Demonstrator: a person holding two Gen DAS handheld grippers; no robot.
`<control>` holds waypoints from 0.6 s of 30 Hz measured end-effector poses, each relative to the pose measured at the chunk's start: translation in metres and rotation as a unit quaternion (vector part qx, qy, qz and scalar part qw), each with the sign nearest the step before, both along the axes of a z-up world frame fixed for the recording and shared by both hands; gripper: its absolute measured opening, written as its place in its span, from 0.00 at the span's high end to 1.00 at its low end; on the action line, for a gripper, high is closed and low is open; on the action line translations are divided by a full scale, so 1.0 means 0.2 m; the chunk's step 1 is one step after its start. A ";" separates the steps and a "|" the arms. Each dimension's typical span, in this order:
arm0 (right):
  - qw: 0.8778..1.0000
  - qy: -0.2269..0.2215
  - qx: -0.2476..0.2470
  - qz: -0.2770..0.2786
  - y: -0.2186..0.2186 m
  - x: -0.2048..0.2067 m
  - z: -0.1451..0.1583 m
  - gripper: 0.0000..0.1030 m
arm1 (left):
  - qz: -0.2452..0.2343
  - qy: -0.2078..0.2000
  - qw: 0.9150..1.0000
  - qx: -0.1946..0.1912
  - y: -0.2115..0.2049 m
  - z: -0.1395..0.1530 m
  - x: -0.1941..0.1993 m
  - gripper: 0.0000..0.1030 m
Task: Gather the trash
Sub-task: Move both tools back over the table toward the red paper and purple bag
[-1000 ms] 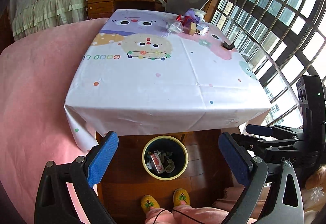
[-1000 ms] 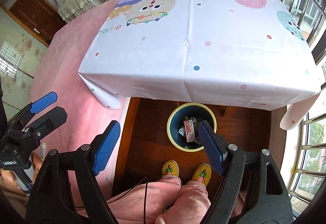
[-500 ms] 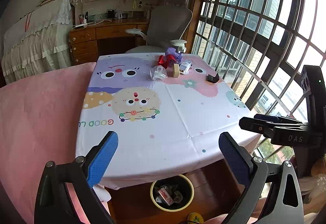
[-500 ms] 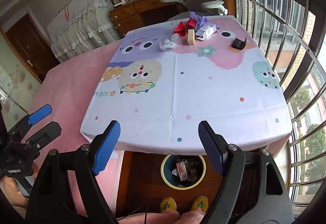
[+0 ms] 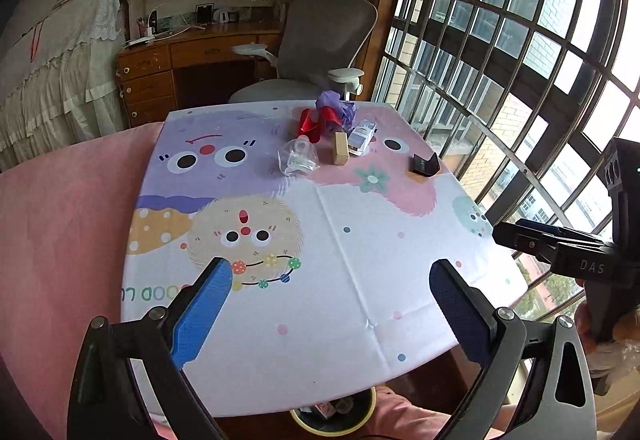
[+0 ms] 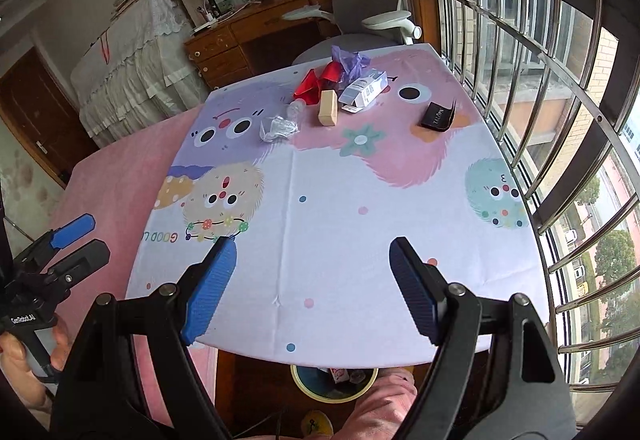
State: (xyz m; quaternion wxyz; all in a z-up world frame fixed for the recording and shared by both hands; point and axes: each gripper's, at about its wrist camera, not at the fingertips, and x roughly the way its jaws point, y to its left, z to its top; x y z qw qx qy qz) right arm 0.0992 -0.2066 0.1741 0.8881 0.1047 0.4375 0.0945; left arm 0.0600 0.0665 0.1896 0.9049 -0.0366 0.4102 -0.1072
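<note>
Trash lies in a cluster at the table's far side: a crumpled clear plastic bottle, a tan block, a white carton, a red wrapper, purple crumpled plastic and a black box. A yellow-rimmed bin holding trash stands under the near table edge. My left gripper and right gripper both hover open and empty above the near part of the table, far from the cluster.
The table wears a cartoon-print cloth. A pink bed lies to the left, a barred window to the right. A grey office chair and a wooden desk stand behind. The person's pink-clad legs are by the bin.
Both grippers have tilted up and moved forward, from looking down at the bin to looking across the table. The trash cluster is nearer and the bin has slipped to the bottom edge.
</note>
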 end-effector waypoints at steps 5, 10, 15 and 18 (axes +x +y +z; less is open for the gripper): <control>1.000 0.027 0.011 0.004 -0.17 0.36 -0.13 0.27 | 0.030 0.031 0.999 0.001 -0.13 -0.08 0.40 0.03; 0.998 0.060 0.018 0.022 -0.33 0.75 -0.23 0.30 | 0.046 0.054 0.997 0.021 -0.27 -0.14 0.84 0.04; 0.994 0.086 0.042 0.045 -0.46 1.17 -0.34 0.33 | 0.064 0.085 0.994 0.011 -0.35 -0.22 1.28 0.10; 0.992 0.096 0.055 0.054 -0.48 1.43 -0.40 0.35 | 0.076 0.103 0.992 0.003 -0.37 -0.29 1.55 0.12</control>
